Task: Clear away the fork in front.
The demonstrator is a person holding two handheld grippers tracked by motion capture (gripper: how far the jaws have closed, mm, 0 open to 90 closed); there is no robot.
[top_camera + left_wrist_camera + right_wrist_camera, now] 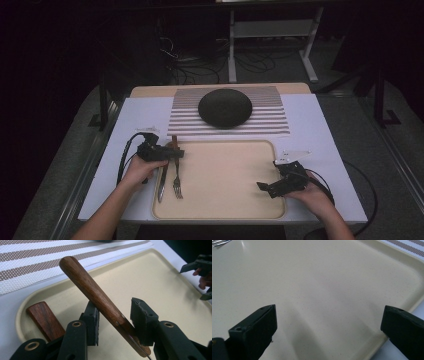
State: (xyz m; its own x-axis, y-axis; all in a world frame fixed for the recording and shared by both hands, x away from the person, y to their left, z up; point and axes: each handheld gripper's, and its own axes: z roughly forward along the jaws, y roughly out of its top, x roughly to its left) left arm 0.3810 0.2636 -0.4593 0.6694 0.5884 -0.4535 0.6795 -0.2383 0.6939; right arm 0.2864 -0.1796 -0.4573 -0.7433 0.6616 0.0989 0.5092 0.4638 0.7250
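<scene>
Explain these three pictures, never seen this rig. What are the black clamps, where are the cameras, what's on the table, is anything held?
No robot here: a person holds a two-jaw hand gripper in each hand. One camera looks down from above; the other two ride on the grippers and look along their jaws.

On the table lie a beige tray, a striped placemat and a dark plate. On the tray's left lie a fork and a second wooden-handled utensil.

The left gripper straddles the fork's wooden handle; whether the pads press it, I cannot tell. The right gripper stands wide open over bare tray, holding nothing.
</scene>
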